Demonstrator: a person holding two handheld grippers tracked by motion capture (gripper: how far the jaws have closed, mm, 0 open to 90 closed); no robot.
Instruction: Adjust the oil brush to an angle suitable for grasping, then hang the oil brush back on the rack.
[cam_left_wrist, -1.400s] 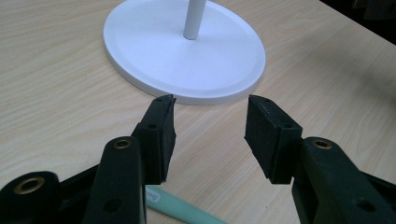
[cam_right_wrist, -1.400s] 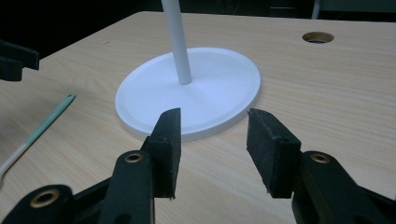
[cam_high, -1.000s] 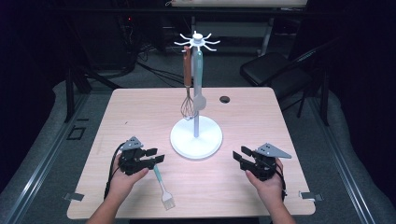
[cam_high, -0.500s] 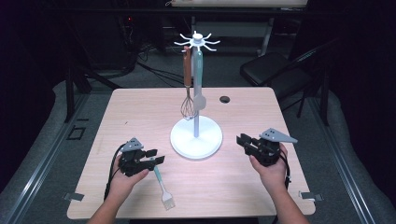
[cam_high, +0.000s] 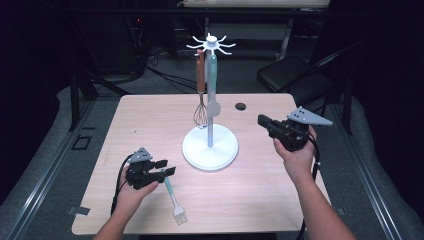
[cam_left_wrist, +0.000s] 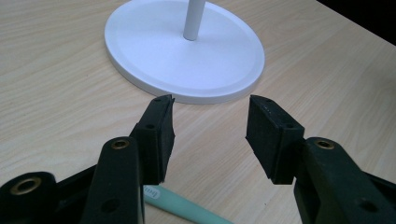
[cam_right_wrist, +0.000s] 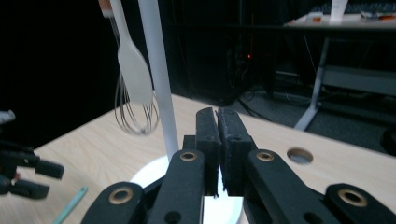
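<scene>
A white stand (cam_high: 210, 148) sits mid-table (cam_high: 150, 120) with a whisk (cam_high: 201, 113) and a pale spatula (cam_high: 213, 107) hanging off its top hooks. There's a small dark hole (cam_high: 241, 106) in the tabletop behind it, and a black chair (cam_high: 287, 75) beyond the far edge.

High overview; two close tool views, shared stand (cam_high: 210, 147)

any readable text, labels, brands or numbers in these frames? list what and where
None readable in the high view or either gripper view.
White utensil stand, its hanging whisk and pale spatula: no markings show.
Basting brush on the table: plain handle.
Left gripper and right gripper: black jaws, brass rivets, no print.
Background desk items in the right gripper view: too blurred to tell.
</scene>
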